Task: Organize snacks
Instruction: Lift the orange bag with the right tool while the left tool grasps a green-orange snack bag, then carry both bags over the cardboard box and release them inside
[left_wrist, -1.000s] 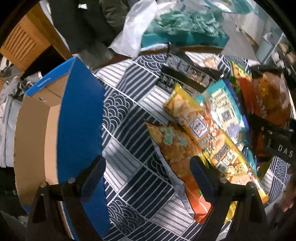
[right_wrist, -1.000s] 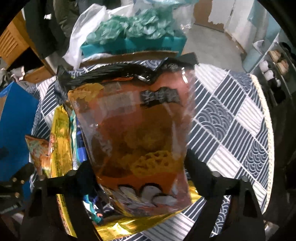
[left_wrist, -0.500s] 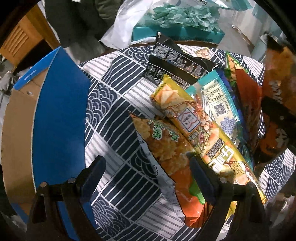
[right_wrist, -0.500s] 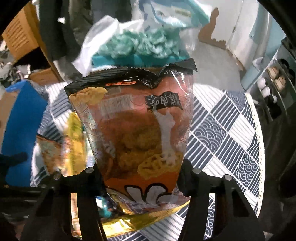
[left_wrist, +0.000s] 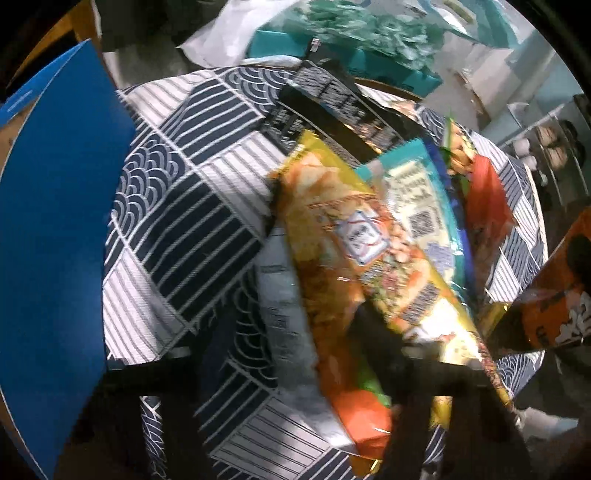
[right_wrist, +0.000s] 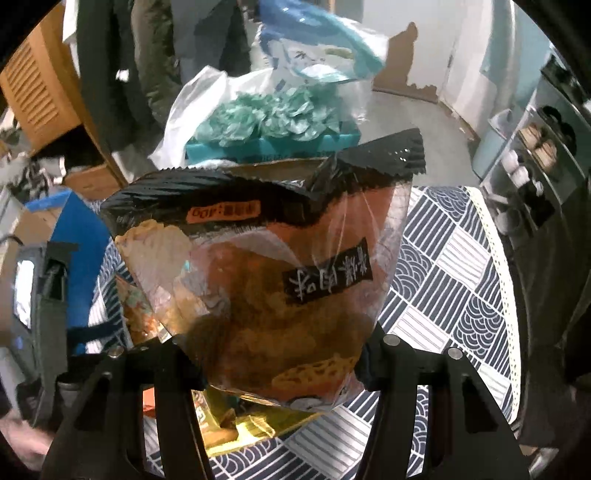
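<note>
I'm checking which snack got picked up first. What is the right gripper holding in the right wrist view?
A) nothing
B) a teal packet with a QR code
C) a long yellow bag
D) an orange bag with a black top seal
D: the right gripper has its fingers pressed on both sides of the orange bag with a black top seal, which is lifted clear of the patterned tablecloth.

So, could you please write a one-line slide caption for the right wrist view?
Right gripper grips an orange snack bag with a black top seal above the patterned tablecloth.
</note>
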